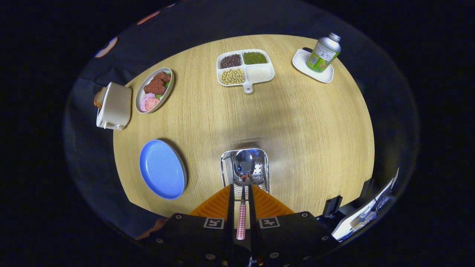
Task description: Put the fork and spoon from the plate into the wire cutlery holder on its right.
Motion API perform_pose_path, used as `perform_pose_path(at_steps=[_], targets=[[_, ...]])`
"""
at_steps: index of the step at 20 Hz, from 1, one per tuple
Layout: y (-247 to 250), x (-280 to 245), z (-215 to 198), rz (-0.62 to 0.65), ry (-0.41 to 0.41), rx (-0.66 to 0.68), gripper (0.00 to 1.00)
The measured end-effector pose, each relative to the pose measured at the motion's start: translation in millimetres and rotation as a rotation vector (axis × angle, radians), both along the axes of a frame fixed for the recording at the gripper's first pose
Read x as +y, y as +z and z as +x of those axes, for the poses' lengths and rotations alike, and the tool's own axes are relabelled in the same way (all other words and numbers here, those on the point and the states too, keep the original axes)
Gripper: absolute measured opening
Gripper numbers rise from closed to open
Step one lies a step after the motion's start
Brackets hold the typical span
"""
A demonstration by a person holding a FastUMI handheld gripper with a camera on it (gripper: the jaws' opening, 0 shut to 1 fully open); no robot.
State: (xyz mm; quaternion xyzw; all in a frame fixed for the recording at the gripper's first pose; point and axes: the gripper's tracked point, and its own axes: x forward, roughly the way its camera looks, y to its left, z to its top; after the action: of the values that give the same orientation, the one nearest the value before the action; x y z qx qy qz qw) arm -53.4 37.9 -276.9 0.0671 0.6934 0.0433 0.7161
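Pinched between the gripper's nearly closed fingers, a checked-handled spoon points bowl-first straight ahead, its long axis in line with the wire cutlery holder just beyond, near the table's front edge; blue plate lies bare at left.

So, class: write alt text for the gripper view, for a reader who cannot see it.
The gripper is shut on a spoon, its bowl over the cutlery holder on a round table. An empty blue plate lies left of the holder.
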Motion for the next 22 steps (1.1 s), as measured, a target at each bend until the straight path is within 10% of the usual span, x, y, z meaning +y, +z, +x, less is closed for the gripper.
perform_pose_path(at_steps=[22], targets=[[223, -22, 85, -0.117, -0.032, -1.113, 0.81]])
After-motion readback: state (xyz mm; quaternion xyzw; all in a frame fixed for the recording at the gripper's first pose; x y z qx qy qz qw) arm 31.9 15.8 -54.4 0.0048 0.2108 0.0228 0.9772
